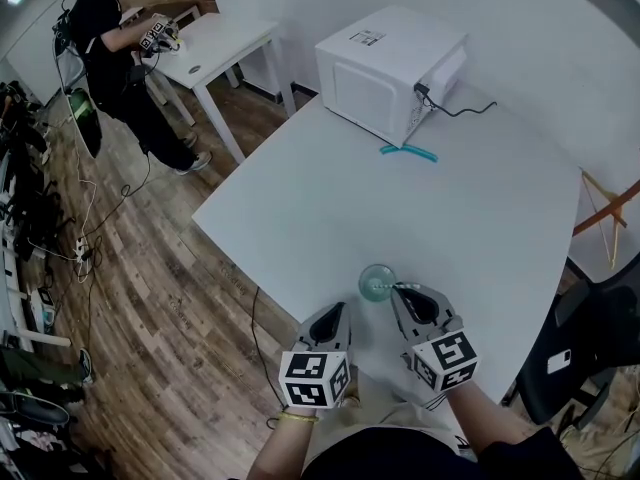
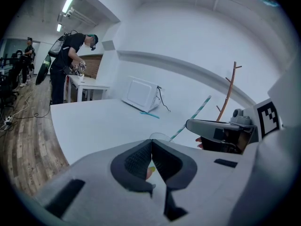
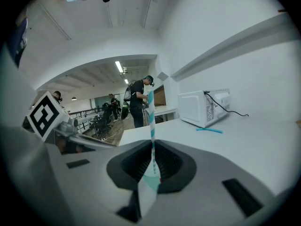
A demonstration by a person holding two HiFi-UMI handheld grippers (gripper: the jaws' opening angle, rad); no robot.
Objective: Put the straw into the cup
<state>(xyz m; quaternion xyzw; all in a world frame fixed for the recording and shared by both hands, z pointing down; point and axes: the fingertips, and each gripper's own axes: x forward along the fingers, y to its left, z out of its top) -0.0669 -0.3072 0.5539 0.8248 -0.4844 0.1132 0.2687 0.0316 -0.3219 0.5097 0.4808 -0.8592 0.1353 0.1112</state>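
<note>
A clear cup (image 1: pixel 372 277) stands on the white table (image 1: pixel 480 218) near its front edge. My right gripper (image 1: pixel 405 290) (image 3: pixel 153 147) is shut on a teal-and-white striped straw (image 3: pixel 152 117), just right of the cup. The straw (image 1: pixel 385 288) reaches left from the jaws, its free end over the cup's mouth. In the left gripper view the straw (image 2: pixel 193 117) slants down towards the cup's rim (image 2: pixel 160 136). My left gripper (image 1: pixel 338 313) (image 2: pixel 151 145) sits just left of and short of the cup, its jaw tips pressed together with nothing seen between them.
A white microwave (image 1: pixel 385 73) with a black cable stands at the table's far side, with loose teal straws (image 1: pixel 408 152) in front of it. A person (image 1: pixel 115 43) works at another white table at the far left. A dark chair (image 1: pixel 580 353) stands to the right.
</note>
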